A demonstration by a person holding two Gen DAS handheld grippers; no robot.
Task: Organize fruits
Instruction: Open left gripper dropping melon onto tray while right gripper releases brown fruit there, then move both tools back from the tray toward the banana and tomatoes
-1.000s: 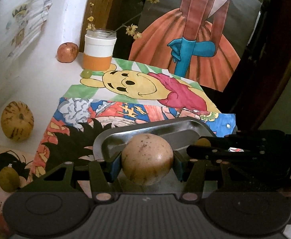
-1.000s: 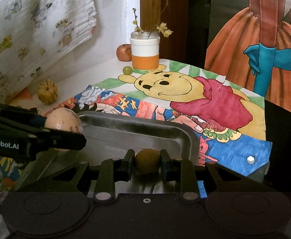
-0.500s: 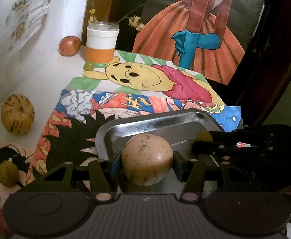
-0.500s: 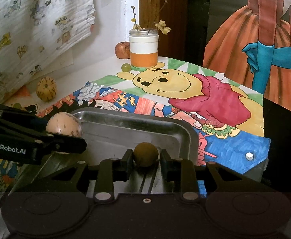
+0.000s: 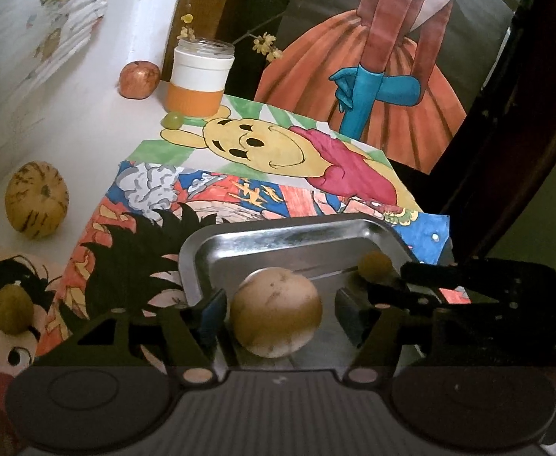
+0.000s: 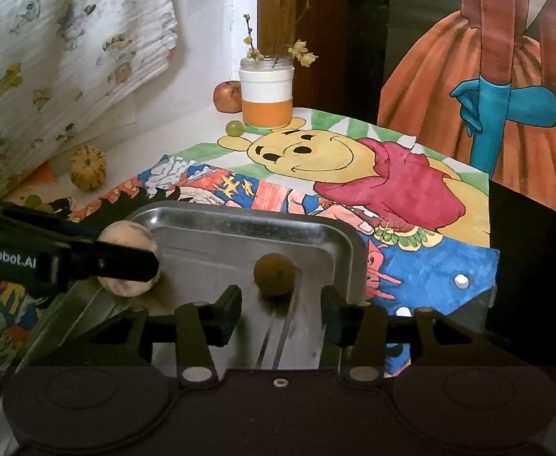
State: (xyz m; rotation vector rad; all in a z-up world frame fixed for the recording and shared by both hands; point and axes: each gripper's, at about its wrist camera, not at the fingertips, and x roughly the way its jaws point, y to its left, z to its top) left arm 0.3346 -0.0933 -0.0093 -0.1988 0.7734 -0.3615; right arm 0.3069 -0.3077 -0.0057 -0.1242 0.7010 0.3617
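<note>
A steel tray [image 5: 217, 243] [image 6: 350, 243] lies on the cartoon-print cloth. A round tan fruit [image 5: 276, 311] [image 6: 127, 264] rests in the tray between the fingers of my left gripper [image 5: 279, 311], which stands open with a gap on each side of the fruit. A small brown-green fruit [image 6: 274, 274] [image 5: 374, 266] lies on the tray floor just ahead of my right gripper [image 6: 281, 311], which is open and apart from it.
On the table are a striped melon [image 5: 36, 199] [image 6: 87, 167], a red apple [image 5: 140, 79] [image 6: 227, 95], a green grape [image 5: 173, 119] [image 6: 234, 128], a white-orange jar [image 5: 201, 76] [image 6: 265, 95] and a green fruit [image 5: 13, 313].
Both grippers opened. The right one let go of the small fruit, which now lies in the tray; the left one released the tan fruit onto the tray. Both drew back slightly.
</note>
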